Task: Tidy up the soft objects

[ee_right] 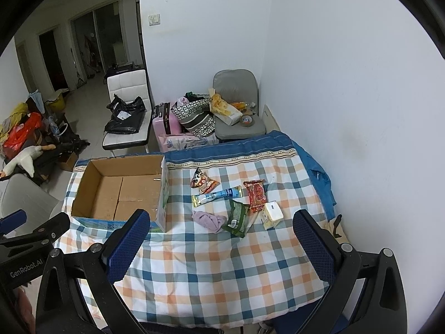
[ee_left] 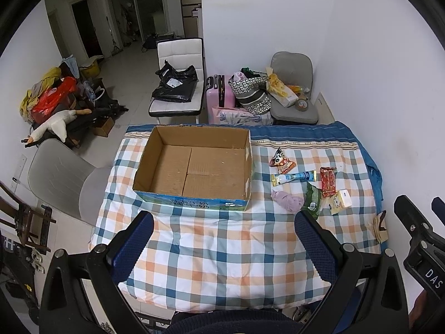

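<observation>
Cardboard box (ee_left: 194,167) is set left of centre, opened upward, presumably to receive the soft items (ee_right: 233,203) clustered at centre right (six, none yet packed). Left gripper (ee_left: 222,246) and right gripper (ee_right: 219,246) are held low, spread apart, gripping nothing.

Checked cloth (ee_right: 211,267) — blue, orange and white — with a blue striped border. Brown cardboard box (ee_left: 194,167), blue printed sides. Lilac cloth (ee_right: 208,220), green packet (ee_right: 236,218), red packet (ee_right: 255,192) — pale yellow tissue pack (ee_right: 272,215).
</observation>
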Available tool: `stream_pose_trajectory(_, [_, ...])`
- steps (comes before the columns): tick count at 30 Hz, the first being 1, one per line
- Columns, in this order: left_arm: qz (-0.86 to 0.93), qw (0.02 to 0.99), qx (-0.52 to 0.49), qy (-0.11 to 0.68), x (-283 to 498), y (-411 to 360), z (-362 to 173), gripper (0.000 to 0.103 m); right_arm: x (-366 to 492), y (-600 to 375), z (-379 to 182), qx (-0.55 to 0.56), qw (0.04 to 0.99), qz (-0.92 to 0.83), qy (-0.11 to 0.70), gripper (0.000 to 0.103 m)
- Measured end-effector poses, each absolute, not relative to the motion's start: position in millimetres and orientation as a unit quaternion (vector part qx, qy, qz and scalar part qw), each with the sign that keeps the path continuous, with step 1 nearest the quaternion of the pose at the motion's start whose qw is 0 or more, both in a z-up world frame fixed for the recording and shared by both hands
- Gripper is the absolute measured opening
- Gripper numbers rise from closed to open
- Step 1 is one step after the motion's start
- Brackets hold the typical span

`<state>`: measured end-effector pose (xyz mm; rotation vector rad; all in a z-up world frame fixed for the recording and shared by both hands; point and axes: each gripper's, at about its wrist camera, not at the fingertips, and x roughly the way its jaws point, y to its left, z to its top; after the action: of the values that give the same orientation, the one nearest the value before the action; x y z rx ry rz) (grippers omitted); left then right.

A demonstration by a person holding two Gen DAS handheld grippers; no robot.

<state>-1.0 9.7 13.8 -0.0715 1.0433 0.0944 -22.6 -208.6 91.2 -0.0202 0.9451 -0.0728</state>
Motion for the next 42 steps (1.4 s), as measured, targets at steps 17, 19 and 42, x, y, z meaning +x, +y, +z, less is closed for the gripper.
stream_pose_trajectory(17, [0.045, 0.866, -0.034, 0.497, -2.9, 9.0, 11.7, 0.103, -22.2, -208.5, 93.6, -0.014, 0.892, -0.036, 0.451, 0.103])
stream_pose_trajectory(19, [0.044, 0.866, -0.035, 0.497, -3.0, 9.6, 12.3, 0.103, -22.2, -208.5, 93.2, -0.013, 0.892, -0.035, 0.451, 0.103])
stream_pose_trajectory(42, [0.044, 0.867, -0.035, 0.496, -6.3, 11.8, 11.2, 0.103, -22.5, -204.5, 93.7, -0.016, 0.891, -0.035, 0.452, 0.103])
